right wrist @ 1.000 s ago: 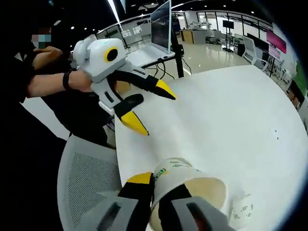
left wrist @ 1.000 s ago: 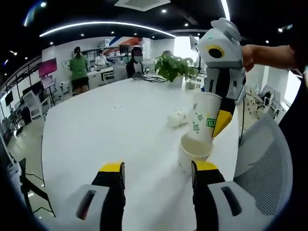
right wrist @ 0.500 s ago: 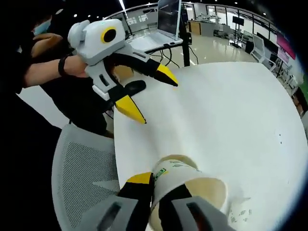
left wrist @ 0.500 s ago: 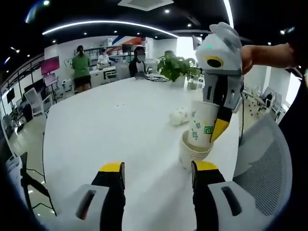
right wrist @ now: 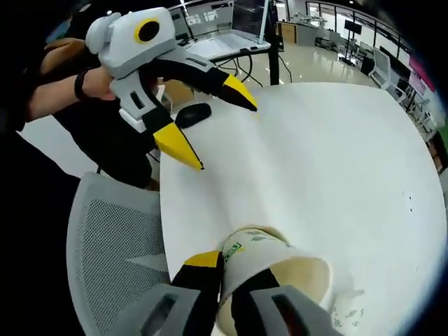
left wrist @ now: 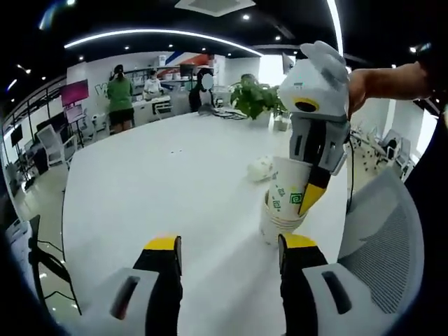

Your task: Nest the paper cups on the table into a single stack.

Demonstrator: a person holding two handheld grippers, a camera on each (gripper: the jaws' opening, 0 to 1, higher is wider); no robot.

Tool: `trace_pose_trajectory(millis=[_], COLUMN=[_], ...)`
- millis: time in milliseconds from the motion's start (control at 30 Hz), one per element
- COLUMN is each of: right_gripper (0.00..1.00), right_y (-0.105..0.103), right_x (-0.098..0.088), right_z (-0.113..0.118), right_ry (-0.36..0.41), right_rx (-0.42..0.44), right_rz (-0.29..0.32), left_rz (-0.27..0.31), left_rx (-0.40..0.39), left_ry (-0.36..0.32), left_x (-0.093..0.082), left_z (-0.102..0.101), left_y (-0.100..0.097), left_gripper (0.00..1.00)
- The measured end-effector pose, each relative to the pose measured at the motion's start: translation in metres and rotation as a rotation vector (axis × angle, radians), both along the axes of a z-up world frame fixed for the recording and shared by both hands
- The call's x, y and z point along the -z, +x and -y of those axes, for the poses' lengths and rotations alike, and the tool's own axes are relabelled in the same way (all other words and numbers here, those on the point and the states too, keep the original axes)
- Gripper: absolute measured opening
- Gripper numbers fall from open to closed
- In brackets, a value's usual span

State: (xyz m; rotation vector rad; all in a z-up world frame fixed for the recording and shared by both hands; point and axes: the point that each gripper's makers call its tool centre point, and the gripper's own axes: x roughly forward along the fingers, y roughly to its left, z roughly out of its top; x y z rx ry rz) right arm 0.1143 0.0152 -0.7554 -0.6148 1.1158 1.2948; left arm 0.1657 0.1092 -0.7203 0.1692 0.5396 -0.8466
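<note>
A white paper cup (left wrist: 288, 183) with green print hangs tilted from my right gripper (left wrist: 309, 190), which comes down from the upper right and is shut on its rim wall. The cup's base sits inside the top of a short stack of nested cups (left wrist: 278, 225) on the white table (left wrist: 161, 175). My left gripper (left wrist: 229, 243) stands open near the table's front, just left of the stack, with nothing between its jaws. In the right gripper view, my right gripper (right wrist: 225, 269) pinches the held cup (right wrist: 276, 269), and the open left gripper (right wrist: 210, 122) hovers above the table edge.
A crumpled white object (left wrist: 260, 168) lies just behind the stack. A potted plant (left wrist: 253, 98) stands at the far end. A grey mesh chair (right wrist: 115, 259) sits at the table edge, with a black mouse (right wrist: 194, 114) and a laptop (right wrist: 241, 24) beyond. People stand far off.
My right gripper has lowered the held cup, and its base has gone down into the stack's top cup. The left gripper has stayed open and nearly still.
</note>
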Motion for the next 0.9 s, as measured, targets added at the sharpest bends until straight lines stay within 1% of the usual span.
trace_pose_trajectory(millis=[67,100,133,200,300,400,467,500,600,767,833,900], right_gripper=[0.01,0.02,0.02,0.03,0.05,0.06,0.07,0.07,0.09,0.10,0.11,0.11], right_y=[0.006,0.005,0.005,0.001,0.003,0.009,0.005,0.007,0.006,0.009,0.012,0.015], right_x=[0.006,0.006,0.006,0.002,0.002,0.005,0.000,0.002,-0.002,-0.006,-0.007,-0.007], right_z=[0.001,0.001,0.001,0.003,0.002,0.001,0.003,0.003,0.004,0.005,0.004,0.005], right_ry=[-0.006,-0.008,-0.008,-0.008,-0.009,-0.008,-0.012,-0.014,-0.022,-0.016,-0.015,-0.013], right_rx=[-0.006,-0.010,-0.010,-0.012,-0.014,-0.014,-0.014,-0.017,-0.026,-0.024,-0.026,-0.025], right_rz=[0.001,0.003,0.004,0.006,0.014,0.020,0.025,0.027,0.038,0.049,0.053,0.058], left_rz=[-0.001,-0.001,-0.001,-0.002,-0.002,-0.001,0.000,0.000,-0.003,-0.002,-0.002,-0.001], left_rx=[0.000,-0.001,-0.001,-0.001,-0.001,-0.002,-0.001,-0.001,0.001,0.004,0.005,0.007], left_ry=[0.003,0.003,0.002,0.001,0.004,0.002,0.001,0.001,0.004,0.004,0.005,0.003], left_x=[0.002,0.004,-0.001,-0.001,0.004,0.000,-0.002,-0.002,0.000,-0.001,0.004,0.001], left_z=[-0.002,-0.003,0.000,0.000,-0.004,-0.002,0.000,0.001,0.000,0.003,-0.001,0.002], left_y=[0.001,0.002,-0.001,-0.001,0.004,0.002,0.001,0.001,0.002,0.001,0.006,0.005], left_gripper=[0.54,0.54,0.54,0.54,0.54,0.54,0.54,0.54,0.54,0.54,0.54,0.54])
